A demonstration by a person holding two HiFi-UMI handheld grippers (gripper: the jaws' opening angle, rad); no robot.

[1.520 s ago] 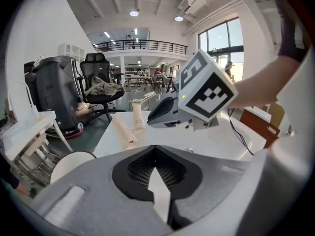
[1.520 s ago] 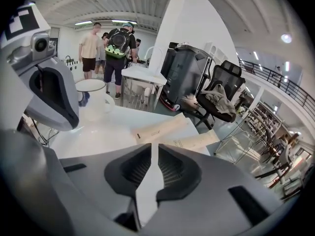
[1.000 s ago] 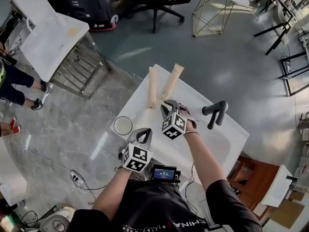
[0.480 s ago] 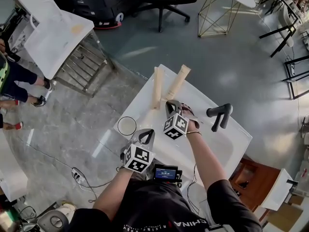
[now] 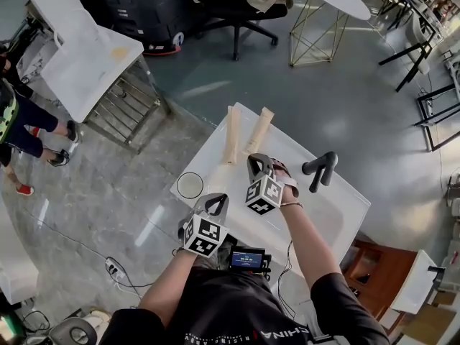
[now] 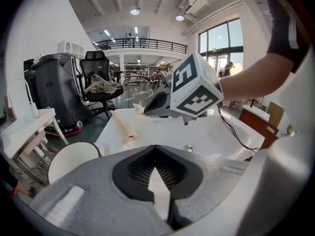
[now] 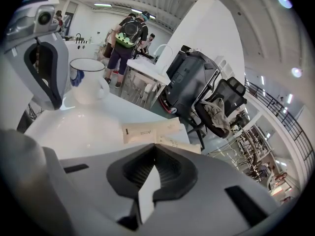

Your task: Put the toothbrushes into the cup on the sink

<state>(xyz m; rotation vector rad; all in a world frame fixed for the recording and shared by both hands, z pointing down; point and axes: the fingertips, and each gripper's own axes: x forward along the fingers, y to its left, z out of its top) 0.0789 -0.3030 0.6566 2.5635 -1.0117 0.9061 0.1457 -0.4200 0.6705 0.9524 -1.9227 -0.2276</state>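
Observation:
Two beige paper-wrapped toothbrushes lie in a V on the far corner of the white sink (image 5: 338,214): the left one (image 5: 231,135) and the right one (image 5: 259,128). My right gripper (image 5: 254,159) is shut, and its tips meet on the near end of the right toothbrush (image 7: 181,144). The left toothbrush (image 7: 150,130) lies just beyond them. The white cup (image 5: 190,185) stands on the sink's left corner. Beside it, at the front edge, my left gripper (image 5: 213,202) is shut with nothing between its jaws (image 6: 155,149). The cup (image 6: 74,160) shows to its left.
A black faucet (image 5: 320,169) stands on the sink's right side. The drain (image 6: 188,148) lies in the basin. Around the sink are a white table (image 5: 79,56) with a metal rack (image 5: 122,103), an office chair (image 5: 237,9), a person's legs (image 5: 29,121) and a wooden cabinet (image 5: 374,261).
My right gripper's jaws have closed at the near end of the right toothbrush. Both hands have stayed nearly where they were.

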